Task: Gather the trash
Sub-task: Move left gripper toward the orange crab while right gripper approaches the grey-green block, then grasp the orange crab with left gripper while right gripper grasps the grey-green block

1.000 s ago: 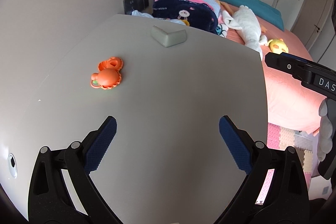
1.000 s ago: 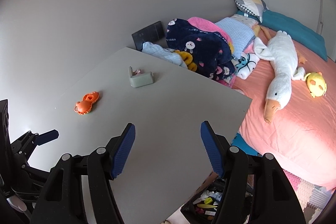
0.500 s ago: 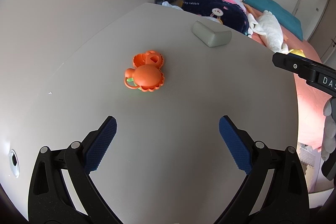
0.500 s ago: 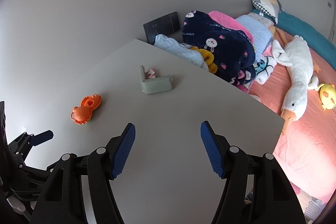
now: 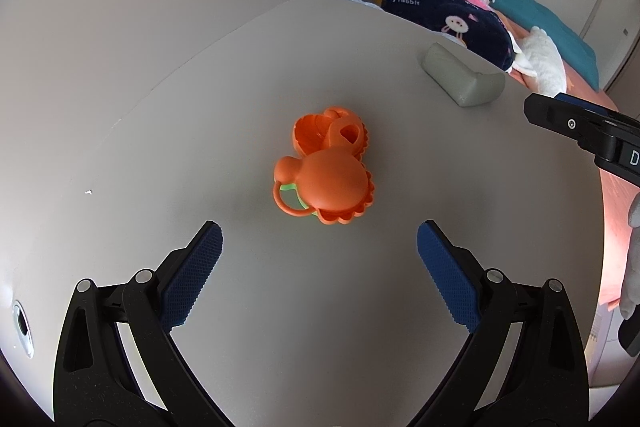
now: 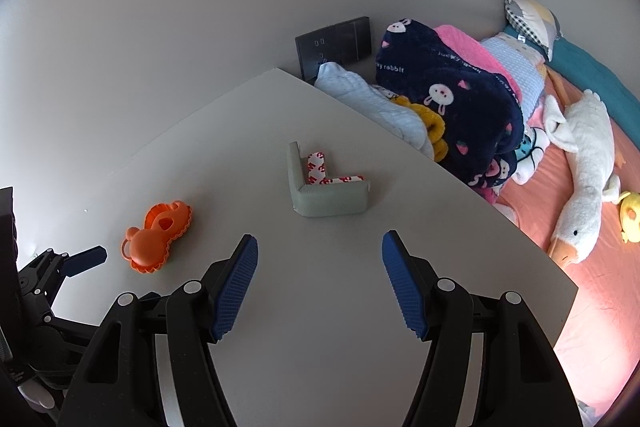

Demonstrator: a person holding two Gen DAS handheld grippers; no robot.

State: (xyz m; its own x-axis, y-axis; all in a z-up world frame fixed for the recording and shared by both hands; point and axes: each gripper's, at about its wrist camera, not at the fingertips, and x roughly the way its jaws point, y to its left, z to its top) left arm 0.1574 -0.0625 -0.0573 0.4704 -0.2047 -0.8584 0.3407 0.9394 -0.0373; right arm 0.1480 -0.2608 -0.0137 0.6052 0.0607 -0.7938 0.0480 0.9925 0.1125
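Note:
An orange plastic toy (image 5: 326, 175) lies on the grey table (image 5: 280, 307), just ahead of my open, empty left gripper (image 5: 318, 267). It also shows in the right wrist view (image 6: 156, 237). A grey L-shaped corner guard (image 6: 324, 189) with red-and-white tape inside lies further on; it also shows in the left wrist view (image 5: 462, 79). My right gripper (image 6: 320, 283) is open and empty, a short way before the guard. One finger of the left gripper (image 6: 86, 257) shows beside the toy.
The table (image 6: 320, 367) meets a grey wall on the left. Beyond its far edge are a pile of blankets (image 6: 448, 103), a wall socket panel (image 6: 334, 43) and a pink bed with a white goose plush (image 6: 584, 167).
Both grippers have moved forward over the table. The orange toy is now close before the left gripper, and the corner guard is closer to the right gripper. Both stay open.

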